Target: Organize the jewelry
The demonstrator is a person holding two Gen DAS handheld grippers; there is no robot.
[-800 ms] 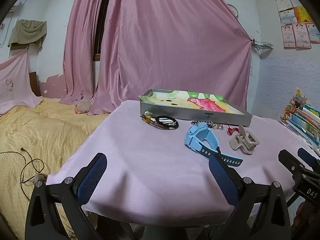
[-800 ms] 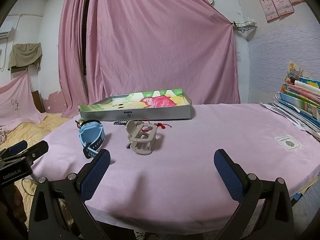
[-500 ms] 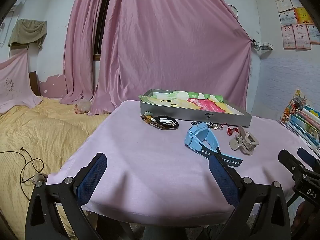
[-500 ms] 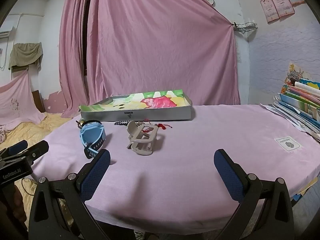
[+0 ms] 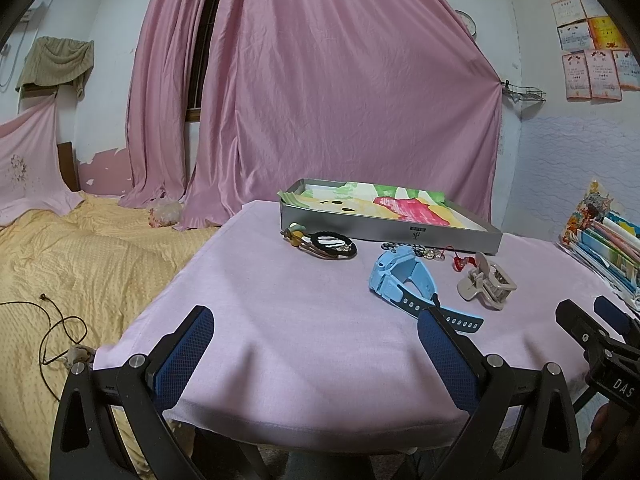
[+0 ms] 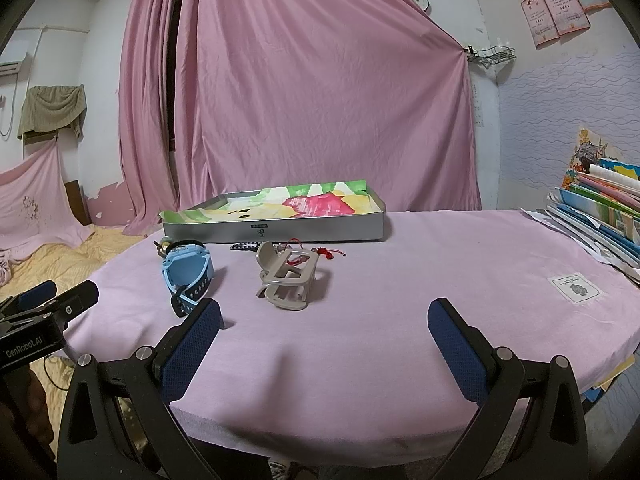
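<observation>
A grey metal tray lined with colourful paper stands at the back of the pink-covered table. In front of it lie a black hair tie with a charm, a light blue watch, a beige claw clip, a beaded chain and a red cord. My left gripper hovers open at the table's near edge, nothing between its fingers. My right gripper is open too, short of the clip.
A stack of books and papers sits at the table's right side. A white label is sewn on the cloth. A yellow-covered bed with a cable lies left. Pink curtains hang behind.
The right wrist view has crept slightly closer to the clip and watch. Nothing on the table has moved, and both grippers stay as they were.
</observation>
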